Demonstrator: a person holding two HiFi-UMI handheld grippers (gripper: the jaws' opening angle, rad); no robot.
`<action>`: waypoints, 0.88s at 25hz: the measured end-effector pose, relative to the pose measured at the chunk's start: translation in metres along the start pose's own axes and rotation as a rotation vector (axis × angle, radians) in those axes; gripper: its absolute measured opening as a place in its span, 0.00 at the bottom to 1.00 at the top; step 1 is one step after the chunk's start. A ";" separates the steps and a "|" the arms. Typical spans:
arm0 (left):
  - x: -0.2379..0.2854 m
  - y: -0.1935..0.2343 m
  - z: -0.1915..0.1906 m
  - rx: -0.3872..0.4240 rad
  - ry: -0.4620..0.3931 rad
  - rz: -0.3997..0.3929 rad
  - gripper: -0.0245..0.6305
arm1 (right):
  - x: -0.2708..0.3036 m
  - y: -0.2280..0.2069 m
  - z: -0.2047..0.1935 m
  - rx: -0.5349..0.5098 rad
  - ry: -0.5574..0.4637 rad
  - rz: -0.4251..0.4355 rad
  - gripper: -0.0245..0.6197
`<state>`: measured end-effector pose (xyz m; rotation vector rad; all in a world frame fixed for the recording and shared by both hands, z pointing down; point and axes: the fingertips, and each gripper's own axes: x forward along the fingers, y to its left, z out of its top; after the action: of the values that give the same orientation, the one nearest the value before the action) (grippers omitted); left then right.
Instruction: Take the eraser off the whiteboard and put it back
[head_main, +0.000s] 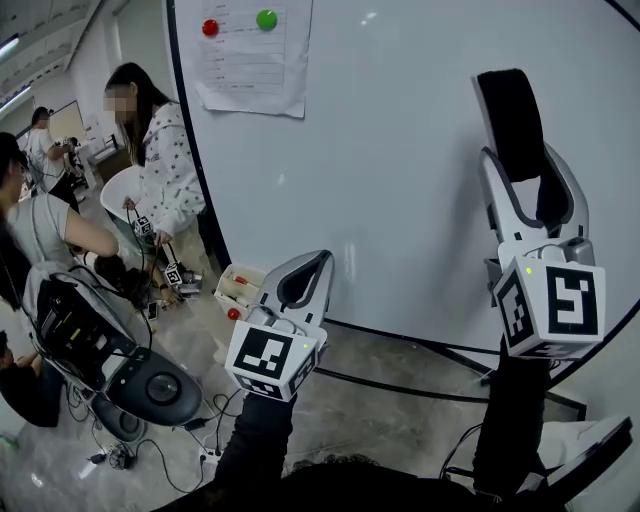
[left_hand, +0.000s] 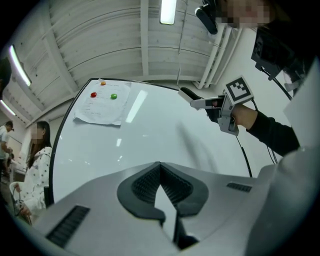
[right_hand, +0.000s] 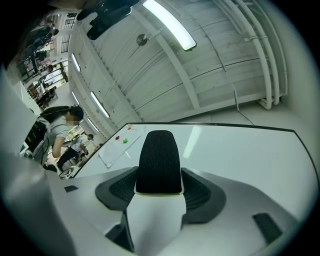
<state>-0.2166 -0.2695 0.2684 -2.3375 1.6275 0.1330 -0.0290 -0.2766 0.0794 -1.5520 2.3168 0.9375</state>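
The eraser (head_main: 512, 110), with a black felt pad on a white body, stands upright in my right gripper (head_main: 530, 190), which is shut on it in front of the whiteboard (head_main: 400, 150). In the right gripper view the eraser (right_hand: 159, 160) sticks out between the jaws of the right gripper (right_hand: 160, 186) towards the whiteboard (right_hand: 240, 150). I cannot tell whether it touches the board. My left gripper (head_main: 305, 280) is lower and to the left, shut with nothing in it. The left gripper view shows the left gripper (left_hand: 161, 185) with jaws together, and the eraser (left_hand: 187, 93) off to the right.
A paper sheet (head_main: 250, 60) hangs at the board's top left under a red magnet (head_main: 210, 27) and a green magnet (head_main: 266, 19). A person in a dotted top (head_main: 165, 160) stands left. A box (head_main: 240, 288), cables and the stand's bar (head_main: 420, 385) are on the floor.
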 end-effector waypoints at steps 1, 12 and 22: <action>0.000 -0.002 0.000 0.003 0.003 -0.003 0.04 | -0.001 -0.001 0.000 0.000 0.001 -0.001 0.47; 0.000 -0.010 0.011 -0.017 -0.091 -0.052 0.05 | -0.001 -0.002 -0.012 0.008 0.014 -0.009 0.47; -0.002 -0.009 0.002 -0.050 -0.072 -0.050 0.05 | -0.011 -0.017 -0.025 0.008 0.039 -0.065 0.47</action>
<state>-0.2091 -0.2639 0.2683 -2.3797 1.5481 0.2473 -0.0050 -0.2880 0.0975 -1.6464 2.2784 0.8897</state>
